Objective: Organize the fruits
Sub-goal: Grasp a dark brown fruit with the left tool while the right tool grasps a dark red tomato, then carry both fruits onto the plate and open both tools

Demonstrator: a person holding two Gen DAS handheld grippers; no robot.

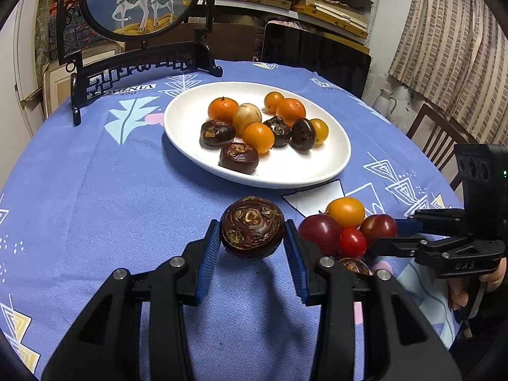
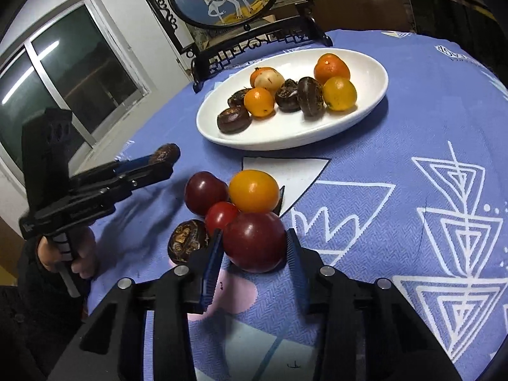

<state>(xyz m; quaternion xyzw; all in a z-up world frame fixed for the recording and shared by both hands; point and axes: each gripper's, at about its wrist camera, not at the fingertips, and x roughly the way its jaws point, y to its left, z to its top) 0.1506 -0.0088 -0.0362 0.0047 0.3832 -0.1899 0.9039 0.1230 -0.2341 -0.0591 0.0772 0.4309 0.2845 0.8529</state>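
My left gripper [image 1: 252, 235] is shut on a dark brown water chestnut [image 1: 252, 227] and holds it above the blue tablecloth, in front of the white oval plate [image 1: 333, 171]. The plate holds several oranges and dark chestnuts. From the right wrist view, the left gripper [image 2: 165, 158] carries the chestnut [image 2: 165, 154]. My right gripper [image 2: 254, 247] is open, its fingers either side of a dark red plum [image 2: 255, 241] on the cloth. Beside it lie a small red tomato [image 2: 220, 216], another plum [image 2: 204, 192], an orange [image 2: 254, 190] and a chestnut [image 2: 185, 241].
A black-framed round deer screen [image 1: 139, 3] stands at the table's back left. A dark chair back [image 1: 317, 54] is behind the table and a wooden chair [image 1: 438, 139] to the right. The white plate also shows in the right wrist view [image 2: 285, 136].
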